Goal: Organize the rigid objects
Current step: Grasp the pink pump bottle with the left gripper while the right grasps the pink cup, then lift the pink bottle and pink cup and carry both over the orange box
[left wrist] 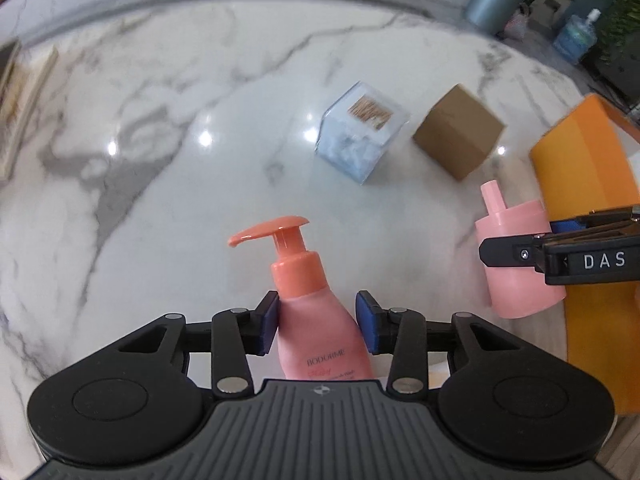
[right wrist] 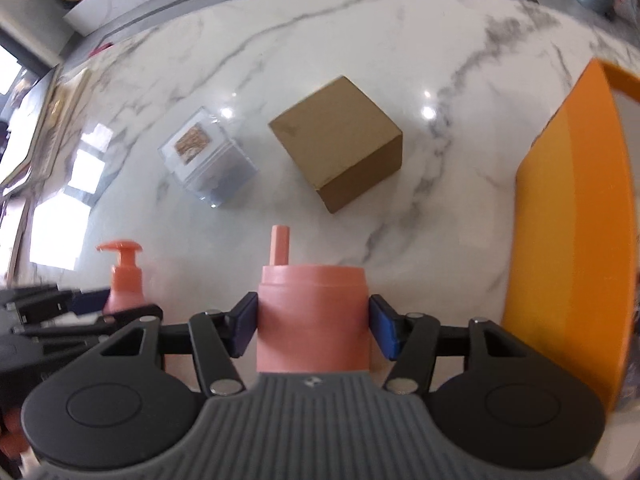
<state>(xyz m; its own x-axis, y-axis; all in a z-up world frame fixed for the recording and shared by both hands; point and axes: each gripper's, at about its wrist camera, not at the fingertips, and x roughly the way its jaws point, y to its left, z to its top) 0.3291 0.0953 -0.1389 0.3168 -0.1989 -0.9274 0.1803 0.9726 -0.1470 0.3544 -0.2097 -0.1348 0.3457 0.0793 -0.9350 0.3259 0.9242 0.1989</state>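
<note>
- Standing upright on the marble worktop point(left wrist: 168, 128), a pink pump bottle point(left wrist: 316, 320) is flanked by the pads of the left gripper point(left wrist: 318, 322); the left pad touches it, a sliver of gap shows at the right, so a firm clench cannot be told.
- A pink cylindrical bottle point(right wrist: 312, 316) with a thin spout is grasped by the right gripper point(right wrist: 312, 322), both pads against its sides.
- Behind them, a clear box point(left wrist: 360, 132) and a brown cardboard box point(right wrist: 340, 144) are seen side by side, apart.
- An orange box point(right wrist: 576, 208) is seen at the right edge.

Two wrist fisheye cameras look steeply down, close over a white marble tabletop point(left wrist: 160, 160) (side by side); both share the brown cardboard box point(right wrist: 340, 140) at one o'clock.
</note>
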